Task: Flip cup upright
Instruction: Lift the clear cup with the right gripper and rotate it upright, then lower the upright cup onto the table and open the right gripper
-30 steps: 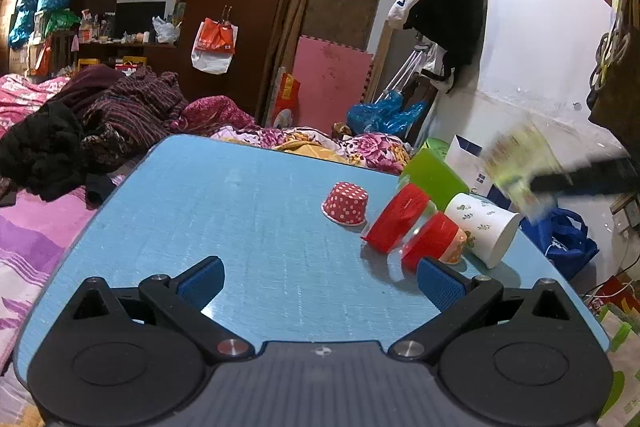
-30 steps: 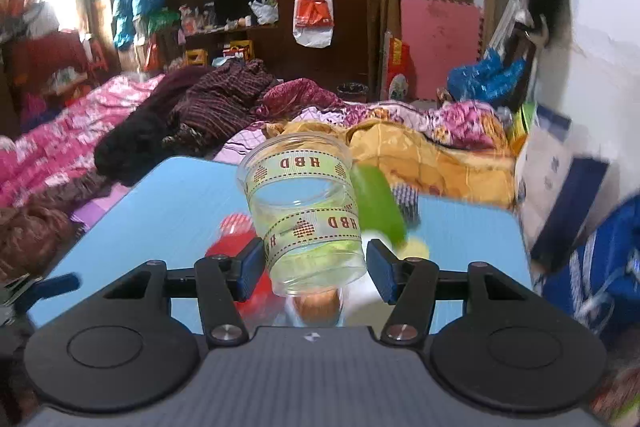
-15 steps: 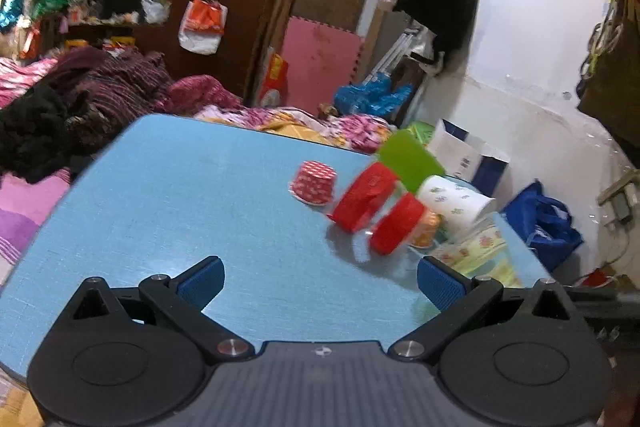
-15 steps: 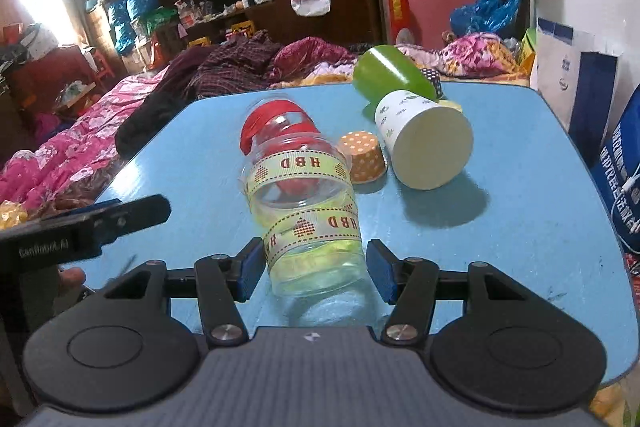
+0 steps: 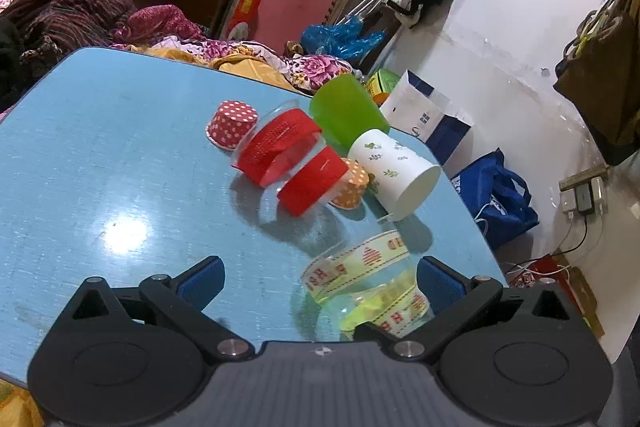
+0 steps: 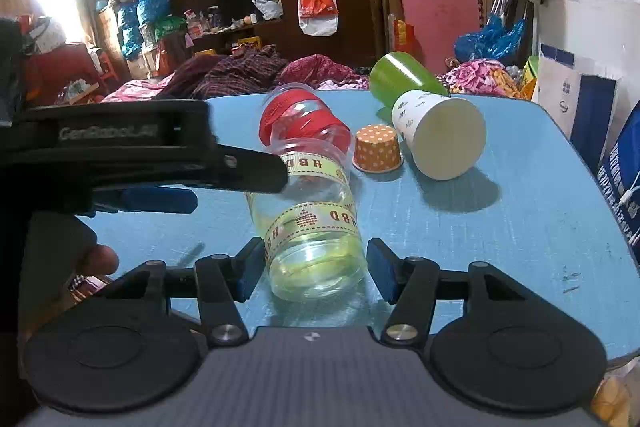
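A clear plastic cup with cream "HBD" ribbon bands (image 6: 312, 227) stands on the blue table (image 6: 520, 219), between the pads of my right gripper (image 6: 316, 263). The jaws have a small gap on each side of the cup. In the left wrist view the same cup (image 5: 368, 283) sits just inside the right finger of my left gripper (image 5: 320, 279), which is open wide and empty. The left gripper's body (image 6: 160, 147) reaches in from the left of the right wrist view.
Behind the cup lie a clear cup with red bands (image 6: 300, 123), a white leaf-print cup (image 6: 440, 131) and a green cup (image 6: 400, 75) on their sides. An orange dotted paper cup (image 6: 378, 147) and a red dotted one (image 5: 230, 123) stand upside down. The table edge is near on the right.
The right gripper has lowered the HBD cup onto the table and its jaws have opened slightly off it. The left gripper has moved in close beside the cup.
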`<state>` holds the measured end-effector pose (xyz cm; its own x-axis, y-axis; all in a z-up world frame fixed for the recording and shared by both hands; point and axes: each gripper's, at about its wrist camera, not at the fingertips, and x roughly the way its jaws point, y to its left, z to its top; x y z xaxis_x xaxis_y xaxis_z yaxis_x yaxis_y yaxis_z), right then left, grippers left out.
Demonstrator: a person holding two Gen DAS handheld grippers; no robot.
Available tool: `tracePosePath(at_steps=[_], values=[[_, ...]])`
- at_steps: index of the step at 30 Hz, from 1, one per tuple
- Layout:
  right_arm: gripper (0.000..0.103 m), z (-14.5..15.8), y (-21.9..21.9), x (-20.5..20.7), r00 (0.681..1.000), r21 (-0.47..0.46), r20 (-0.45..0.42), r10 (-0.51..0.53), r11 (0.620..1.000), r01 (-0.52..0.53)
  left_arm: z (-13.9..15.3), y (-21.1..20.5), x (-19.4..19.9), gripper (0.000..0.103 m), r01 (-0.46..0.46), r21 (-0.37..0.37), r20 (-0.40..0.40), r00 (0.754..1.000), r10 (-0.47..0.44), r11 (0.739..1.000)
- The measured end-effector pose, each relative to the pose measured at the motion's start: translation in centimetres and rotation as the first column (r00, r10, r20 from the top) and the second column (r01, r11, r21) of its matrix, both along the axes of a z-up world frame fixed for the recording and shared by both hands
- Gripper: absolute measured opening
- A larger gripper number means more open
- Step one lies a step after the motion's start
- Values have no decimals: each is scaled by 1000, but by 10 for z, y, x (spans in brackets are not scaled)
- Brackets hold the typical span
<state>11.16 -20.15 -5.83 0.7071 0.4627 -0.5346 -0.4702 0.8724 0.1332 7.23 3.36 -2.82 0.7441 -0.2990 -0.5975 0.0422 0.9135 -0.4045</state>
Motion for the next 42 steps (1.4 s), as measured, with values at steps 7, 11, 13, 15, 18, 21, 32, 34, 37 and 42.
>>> tracePosePath(at_steps=[7,11,13,15,18,21,32,34,37,42], values=[[62,2,7,-7,1000,-17,25,13,1000,-12,2,0,4,103,6,-22,-28,1000,-6,1000],[64,4,7,-13,998,-26,50,26,999,-24,0,-8,7,103,7,11,-51,999,-6,1000],[68,4,6,-16,998,-29,55,35,999,-33,-1,-12,7,103,12,9,-55,998,-12,1000],[68,3,4,-19,998,-27,56,41,999,-40,-1,-14,4,103,12,6,-58,998,-11,1000],[68,2,-2,-26,996,-23,69,54,998,-52,-2,-15,-1,102,-2,9,-61,998,3,1000],[68,0,-10,-34,994,-17,83,64,998,-63,-3,-15,-2,98,-14,-2,-80,997,14,1000],[68,-3,-14,-34,990,7,80,118,993,-119,-10,-24,10,91,-72,-36,-133,989,66,997],[68,-4,-11,-35,988,-2,83,133,991,-134,-10,-23,13,85,-84,-25,-138,987,80,996],[68,-5,-9,-37,985,0,75,158,987,-158,-11,-26,18,84,-83,-7,-136,987,81,997],[68,-6,-10,-39,983,7,66,172,985,-173,-8,-31,19,82,-56,60,-98,993,62,997]])
